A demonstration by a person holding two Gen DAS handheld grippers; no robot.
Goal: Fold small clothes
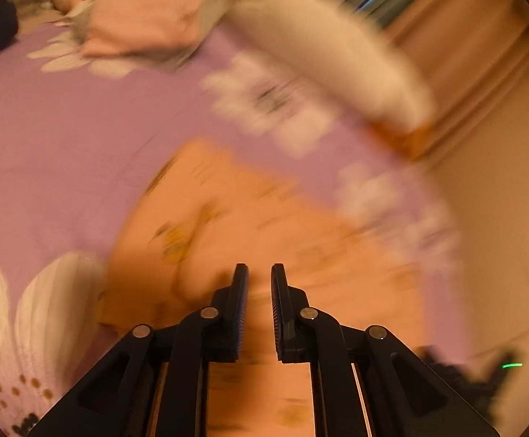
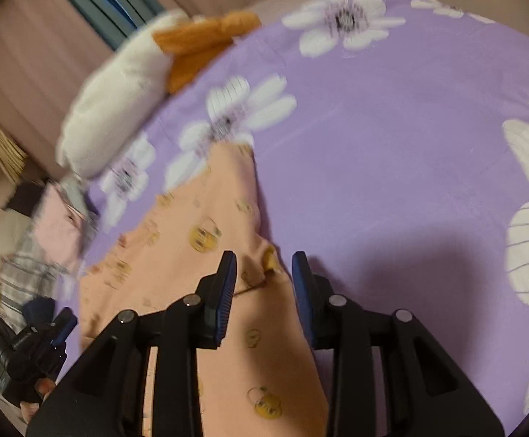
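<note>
A small peach garment (image 1: 264, 240) with yellow prints lies flat on the purple flowered bedsheet (image 1: 64, 127). My left gripper (image 1: 259, 273) hovers over it with a narrow gap between the jaws and nothing in them; this view is blurred by motion. In the right wrist view the same garment (image 2: 198, 255) runs under my right gripper (image 2: 264, 260), which is open over the garment's right edge with nothing held. The left gripper (image 2: 35, 342) shows at the lower left of that view.
A white and orange plush toy (image 2: 118, 98) lies at the bed's far edge, also in the left wrist view (image 1: 330, 54). A pile of pink and grey clothes (image 1: 144, 11) sits at the back of the bed. Curtains hang behind.
</note>
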